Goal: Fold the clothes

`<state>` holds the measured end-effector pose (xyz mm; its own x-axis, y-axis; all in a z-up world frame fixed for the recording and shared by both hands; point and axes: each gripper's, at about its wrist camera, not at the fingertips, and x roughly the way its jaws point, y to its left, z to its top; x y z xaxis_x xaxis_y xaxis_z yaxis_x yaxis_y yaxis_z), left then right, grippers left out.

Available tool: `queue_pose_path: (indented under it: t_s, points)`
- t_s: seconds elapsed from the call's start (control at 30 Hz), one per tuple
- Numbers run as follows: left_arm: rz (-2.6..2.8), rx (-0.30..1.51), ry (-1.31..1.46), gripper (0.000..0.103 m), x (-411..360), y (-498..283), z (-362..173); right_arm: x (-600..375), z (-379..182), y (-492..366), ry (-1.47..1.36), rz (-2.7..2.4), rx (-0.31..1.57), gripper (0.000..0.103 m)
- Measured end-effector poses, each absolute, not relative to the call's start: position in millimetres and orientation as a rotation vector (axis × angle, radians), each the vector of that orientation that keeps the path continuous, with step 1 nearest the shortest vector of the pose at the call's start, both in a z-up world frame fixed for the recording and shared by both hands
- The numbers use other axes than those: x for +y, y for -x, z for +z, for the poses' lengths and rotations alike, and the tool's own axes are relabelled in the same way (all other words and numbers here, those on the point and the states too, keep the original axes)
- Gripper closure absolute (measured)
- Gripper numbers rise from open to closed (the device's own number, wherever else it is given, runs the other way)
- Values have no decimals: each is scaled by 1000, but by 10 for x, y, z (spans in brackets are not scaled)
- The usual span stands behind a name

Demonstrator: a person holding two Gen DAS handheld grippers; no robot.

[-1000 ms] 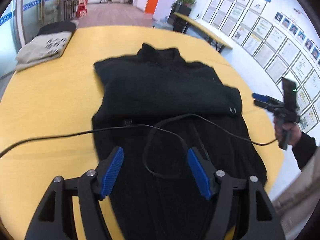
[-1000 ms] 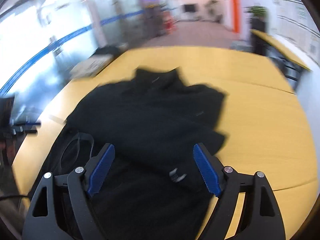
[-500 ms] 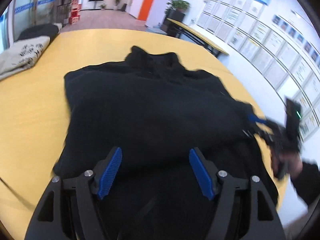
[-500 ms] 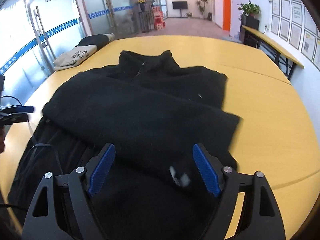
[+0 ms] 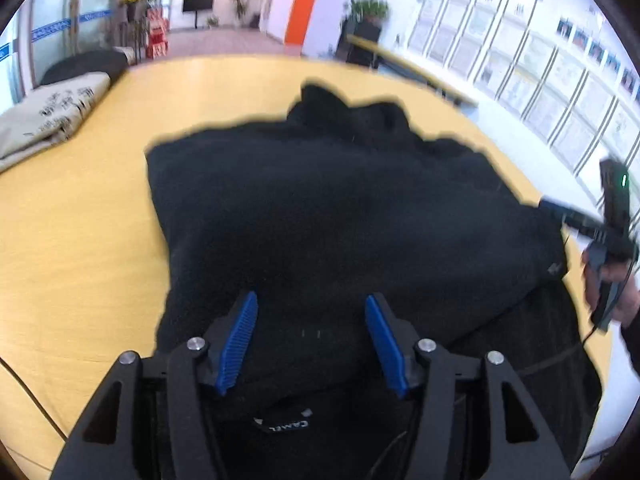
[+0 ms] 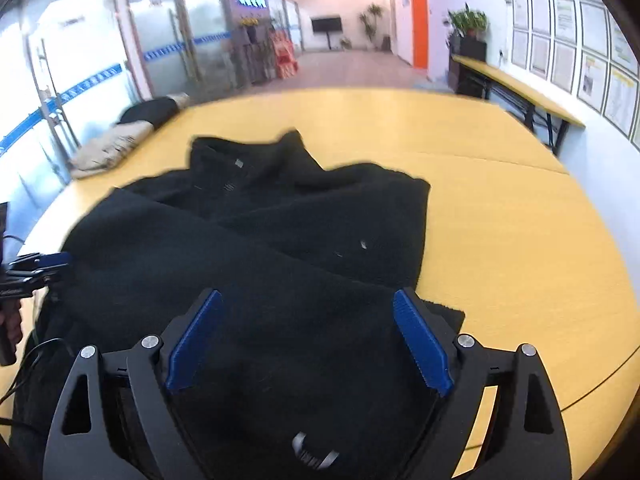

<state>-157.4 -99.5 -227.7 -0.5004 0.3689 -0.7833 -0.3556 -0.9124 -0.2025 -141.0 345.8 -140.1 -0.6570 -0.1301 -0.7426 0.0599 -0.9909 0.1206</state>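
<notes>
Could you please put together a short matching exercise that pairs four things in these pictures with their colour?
Things:
1. fleece jacket
2. table
3. folded garment at the table's far edge
4. pads of the right gripper

Colours:
A. beige with dark print
B. blue
C. black
D. yellow

Pairs: 1-C, 2-D, 3-A, 4-B

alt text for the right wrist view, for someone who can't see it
A black jacket lies partly folded on a yellow table, with the open right gripper above its near edge. A beige folded garment sits far left.
</notes>
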Motion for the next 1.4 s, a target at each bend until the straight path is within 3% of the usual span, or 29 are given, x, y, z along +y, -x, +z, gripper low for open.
queue_pose_path:
  t_s: [0.07,0.17,0.2,0.27,0.33,0.37,0.4,0.47,0.6,0.67,0.7,0.87,0.93,0.97,1.13,1.23,1.27,1.4]
  points:
    - [2422,-17,1251,50,-1022,1573,-2305,3524,-1473,1474,-1297,-2756,-181,17]
    - [2441,-136,1262,79,-1253,1556,-2321,3459,-1512,1576,-1327,-2721,-170,17]
    - [2439,-176,1271,83,-1328,1566,-2327,3425,-1483,1588,-1308,-2702,-162,17]
    - [2420,-189,1292,83,-1362,1574,-2276,3312,-1379,1607,-1225,-2664,-155,17]
    - [2427,-137,1286,80,-1302,1564,-2167,3131,-1334,1629,-1174,-2623,-121,16]
    - [2441,-103,1264,67,-1252,1554,-2098,3031,-1345,1692,-1181,-2589,-95,16]
    - [2467,-78,1210,45,-1205,1538,-2017,2937,-1369,1758,-1195,-2554,-70,16]
    - [2529,-15,1151,21,-1113,1541,-1962,2703,-1474,1910,-1228,-2489,-11,16]
    - [2546,93,1357,16,-1109,1662,-2369,2327,-1717,2153,-1273,-2392,-2,16]
    - [2531,-10,1367,13,-1249,1623,-2453,2120,-1794,2254,-1274,-2351,10,21]
    - [2542,-32,1361,13,-1293,1595,-2436,1983,-1769,2292,-1241,-2316,13,27]
    - [2648,18,1204,16,-1331,1402,-2067,1278,-1497,2377,-1005,-2177,4,28]
    - [2682,30,1113,16,-1314,1330,-1858,1034,-1668,2518,-1061,-2100,-21,29]
    - [2698,36,1067,25,-1305,1294,-1754,920,-1772,2595,-1099,-2059,-35,34]
    - [2535,14,941,18,-1150,1322,-1664,1072,-1987,2807,-1121,-1971,-326,40]
    - [2473,23,934,18,-1010,1436,-1722,1634,-1786,2678,-1027,-2037,-477,35]
    - [2459,23,932,18,-957,1495,-1752,1843,-1710,2574,-1014,-2092,-471,30]
    - [2384,13,1060,18,-799,1857,-2118,2528,-1468,2084,-999,-2252,-400,22]
